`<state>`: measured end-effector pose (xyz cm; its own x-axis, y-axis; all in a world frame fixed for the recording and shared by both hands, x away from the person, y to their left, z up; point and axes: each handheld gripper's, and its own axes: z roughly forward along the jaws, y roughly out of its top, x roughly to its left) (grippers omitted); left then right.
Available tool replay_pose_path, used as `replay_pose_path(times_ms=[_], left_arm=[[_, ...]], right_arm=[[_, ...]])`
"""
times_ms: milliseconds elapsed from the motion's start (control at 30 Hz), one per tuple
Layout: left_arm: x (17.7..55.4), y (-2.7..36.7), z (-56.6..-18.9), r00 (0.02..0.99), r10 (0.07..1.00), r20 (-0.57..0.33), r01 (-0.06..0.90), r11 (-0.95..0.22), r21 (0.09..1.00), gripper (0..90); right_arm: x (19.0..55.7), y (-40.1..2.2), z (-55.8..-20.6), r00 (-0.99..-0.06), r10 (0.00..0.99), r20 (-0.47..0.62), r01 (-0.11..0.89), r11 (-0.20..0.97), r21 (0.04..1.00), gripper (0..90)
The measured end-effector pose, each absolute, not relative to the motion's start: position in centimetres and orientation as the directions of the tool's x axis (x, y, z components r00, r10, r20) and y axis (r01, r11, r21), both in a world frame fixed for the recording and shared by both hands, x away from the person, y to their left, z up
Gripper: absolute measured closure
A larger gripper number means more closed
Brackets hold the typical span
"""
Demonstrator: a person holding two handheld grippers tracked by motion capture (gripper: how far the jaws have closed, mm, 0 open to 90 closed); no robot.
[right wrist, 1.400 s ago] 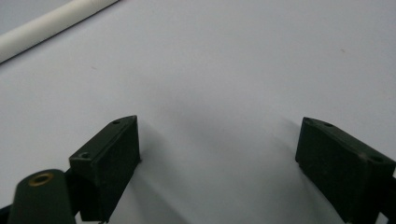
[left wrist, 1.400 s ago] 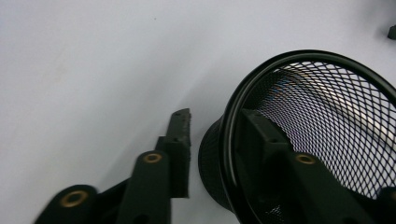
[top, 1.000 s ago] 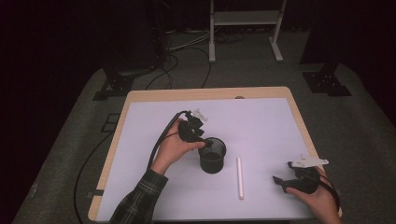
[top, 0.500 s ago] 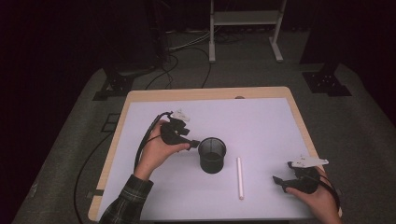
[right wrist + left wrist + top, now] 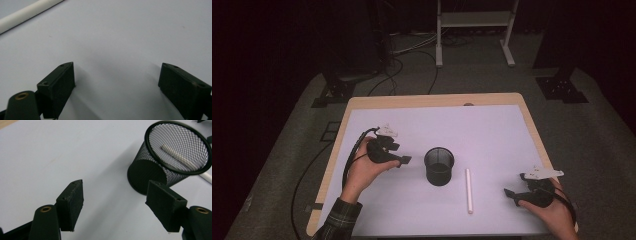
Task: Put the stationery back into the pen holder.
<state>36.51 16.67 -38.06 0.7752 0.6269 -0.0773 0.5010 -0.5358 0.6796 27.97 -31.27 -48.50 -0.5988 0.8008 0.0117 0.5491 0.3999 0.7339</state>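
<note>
- Left gripper hangs over the white sheet, just left of the black mesh cup; jaws apart, nothing between them, and they have just been opening.
- Left gripper view: same gripper, pads spread wide with bare sheet in the gap; mesh cup stands upright beyond the right-hand pad, not touching it.
- Right gripper sits low at the sheet's near right corner, held in the person's right hand; jaws apart and empty.
- Right gripper view: pads of this gripper stand wide over bare sheet, with the white stick lying across the upper left corner, well clear of both pads.
- White stick lies flat on the sheet, just right of the cup, between cup and right gripper, touching neither.
- Seen through the cup's mesh in the left gripper view, the stick lies behind the cup.
- Left hand wraps the left gripper; plaid sleeve at the near edge.
- Sheet covers a wooden table; grey carpet and cables beyond.
</note>
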Motion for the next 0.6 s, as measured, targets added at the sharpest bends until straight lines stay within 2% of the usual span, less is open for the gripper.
replay_pose_path(times_ms=[500,600], left_arm=[[34.1,19.5,-40.7,0.749,0.662,-0.041,0.498,-0.521,0.693,23.8],[33.4,20.1,-41.6,0.742,0.669,-0.043,0.503,-0.514,0.695,20.3]], right_arm=[[28.0,-31.3,-48.5,-0.598,0.801,0.016,0.552,0.398,0.733,12.7],[28.0,-31.3,-48.5,-0.598,0.801,0.016,0.553,0.398,0.733,12.6]])
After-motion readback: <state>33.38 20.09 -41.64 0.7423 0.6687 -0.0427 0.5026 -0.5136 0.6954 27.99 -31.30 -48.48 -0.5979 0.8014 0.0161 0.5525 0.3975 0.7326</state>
